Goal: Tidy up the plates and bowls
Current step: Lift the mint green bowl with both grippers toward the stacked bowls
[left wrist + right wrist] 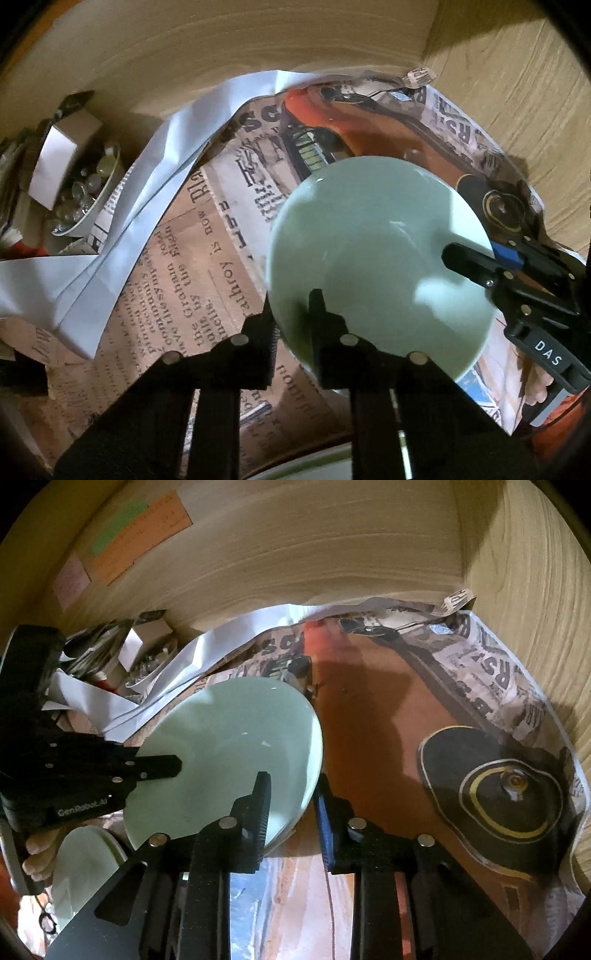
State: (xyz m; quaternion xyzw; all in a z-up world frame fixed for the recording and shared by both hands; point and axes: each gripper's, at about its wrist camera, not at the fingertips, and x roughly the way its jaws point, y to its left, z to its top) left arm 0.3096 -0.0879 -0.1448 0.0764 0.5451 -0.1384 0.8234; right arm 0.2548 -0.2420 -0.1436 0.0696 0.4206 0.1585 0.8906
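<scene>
Open run of newspaper lining (369,716) toward the shelf's right wall (535,590) and back wall (295,554). Blocked at left by a pale green plate (229,757), crumpled white paper (122,221) and a dish of small clutter (85,195) in the back-left corner.

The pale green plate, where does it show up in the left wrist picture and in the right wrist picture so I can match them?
Left wrist view: the pale green plate sits right of centre, its near rim between this gripper's fingers, the other gripper reaching in from the right.
Right wrist view: the plate sits left of centre, its right rim between this gripper's fingers.
Shared landmark: the crumpled white paper strip, beyond the plate on the printed newspaper liner.
</scene>
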